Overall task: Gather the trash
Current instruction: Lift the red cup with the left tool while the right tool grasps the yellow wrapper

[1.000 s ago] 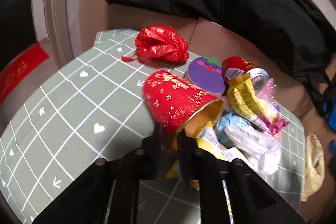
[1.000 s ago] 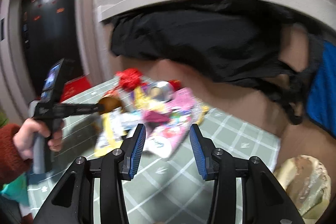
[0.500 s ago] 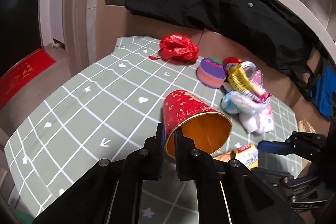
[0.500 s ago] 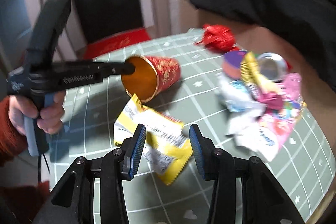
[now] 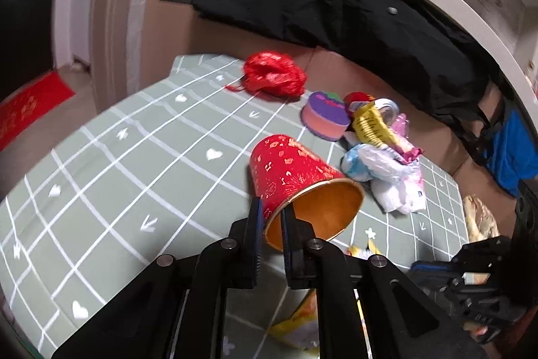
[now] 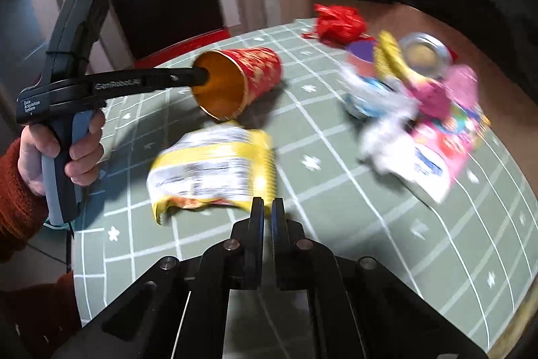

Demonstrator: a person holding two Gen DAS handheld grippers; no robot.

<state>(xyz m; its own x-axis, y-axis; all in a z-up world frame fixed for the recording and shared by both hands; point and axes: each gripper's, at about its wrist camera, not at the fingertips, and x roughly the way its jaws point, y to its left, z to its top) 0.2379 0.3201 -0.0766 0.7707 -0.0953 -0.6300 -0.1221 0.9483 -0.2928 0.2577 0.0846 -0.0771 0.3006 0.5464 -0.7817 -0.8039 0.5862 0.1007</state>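
A red paper cup (image 5: 289, 174) lies on its side on the green checked tablecloth (image 5: 134, 174), mouth towards me. My left gripper (image 5: 272, 214) has one finger inside the mouth and one outside, on the rim; its jaws are opening. The right wrist view shows the same cup (image 6: 255, 73) and left gripper (image 6: 201, 76). My right gripper (image 6: 267, 204) is shut on the near edge of a yellow snack bag (image 6: 208, 164) lying in front of the cup. That bag (image 5: 302, 322) shows partly under the left gripper.
A trash pile sits at the far right: red plastic bag (image 5: 274, 78), purple round box (image 5: 324, 118), tin can (image 5: 386, 108), crumpled wrappers (image 5: 386, 164), pink packet (image 6: 447, 130). A black coat (image 5: 336, 15) hangs behind. A hand in a red sleeve (image 6: 50, 150) holds the left gripper.
The left gripper has drawn the red cup away from the pile towards the near side. The right gripper came down onto the yellow snack bag and closed on its edge.
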